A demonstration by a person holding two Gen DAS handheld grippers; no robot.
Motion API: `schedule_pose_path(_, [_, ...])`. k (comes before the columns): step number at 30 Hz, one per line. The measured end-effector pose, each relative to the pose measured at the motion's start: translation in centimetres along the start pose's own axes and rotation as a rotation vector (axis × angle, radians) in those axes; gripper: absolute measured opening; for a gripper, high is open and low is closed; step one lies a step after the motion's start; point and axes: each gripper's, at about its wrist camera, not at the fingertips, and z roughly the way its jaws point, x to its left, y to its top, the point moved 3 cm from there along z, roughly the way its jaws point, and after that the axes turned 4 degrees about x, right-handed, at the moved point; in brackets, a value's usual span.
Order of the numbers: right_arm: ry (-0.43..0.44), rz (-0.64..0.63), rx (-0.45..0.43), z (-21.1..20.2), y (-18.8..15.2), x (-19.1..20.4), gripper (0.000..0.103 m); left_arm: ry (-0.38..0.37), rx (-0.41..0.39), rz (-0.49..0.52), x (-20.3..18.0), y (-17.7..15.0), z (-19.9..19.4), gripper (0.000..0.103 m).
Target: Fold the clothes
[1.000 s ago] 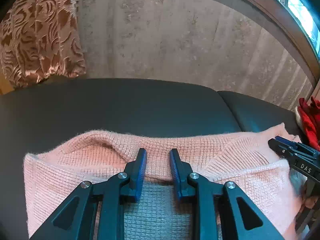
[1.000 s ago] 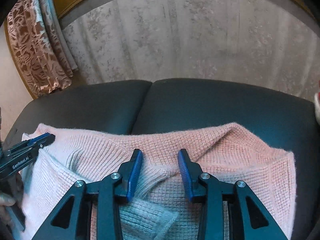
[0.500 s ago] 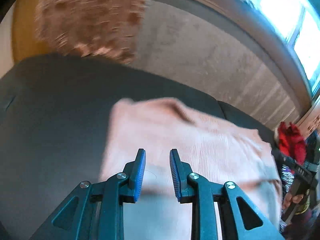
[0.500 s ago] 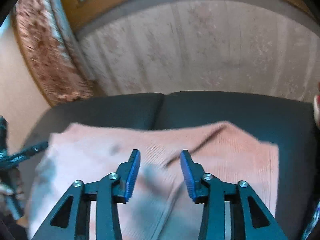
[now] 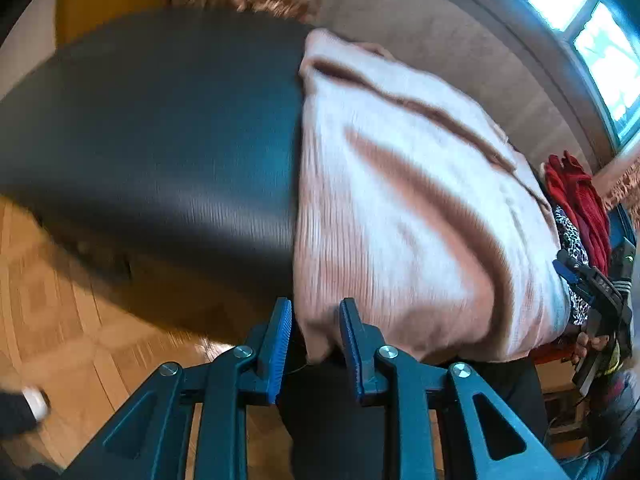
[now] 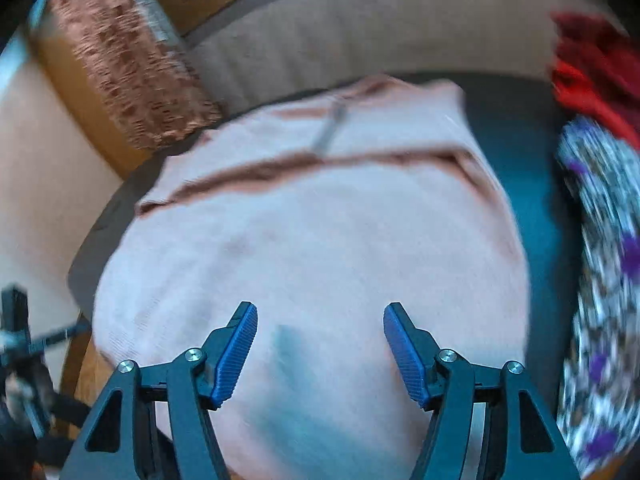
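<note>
In the left wrist view, the pink sweater (image 5: 400, 200) is seen folded on the dark sofa seat (image 5: 160, 140); its near corner lies between the narrowly parted fingers of the left gripper (image 5: 315, 344), contact unclear through blur.

In the right wrist view, the right gripper (image 6: 320, 344), just opened wide, is held over the sweater, gripping nothing.

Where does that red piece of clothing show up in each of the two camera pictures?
Left wrist view: red garment at the right edge, beyond the pink sweater.
Right wrist view: red garment in the top right corner, blurred.
Shared landmark: the pink sweater on the dark sofa.
</note>
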Motion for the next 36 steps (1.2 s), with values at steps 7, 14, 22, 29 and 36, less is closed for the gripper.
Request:
schedule_pose_path(7, [0.056,0.046,-0.062,-0.2,-0.7,-0.5,0.078,0.014,-0.063,-0.031,-1.2,-0.7,0.9,0.035])
schedule_pose_path(14, [0.035,-0.044,-0.089,0.1,-1.1,0.8,0.087,0.096,-0.065,-0.059,-0.4,-1.0,1.2,0.035])
schedule_pose_path(22, [0.013,-0.117,-0.092,0.9,-1.1,2.1,0.103,0.02,-0.049,-0.164,1.2,-1.0,2.4,0.055])
schedule_pose_path(29, [-0.004,-0.13,-0.093,1.0,-1.0,2.4,0.103,-0.043,-0.006,-0.21,2.1,-0.8,3.1,0.057])
schedule_pose_path(36, [-0.012,-0.13,-0.115,1.0,-1.1,2.7,0.103,-0.13,0.02,-0.199,0.6,-0.3,2.8,0.007])
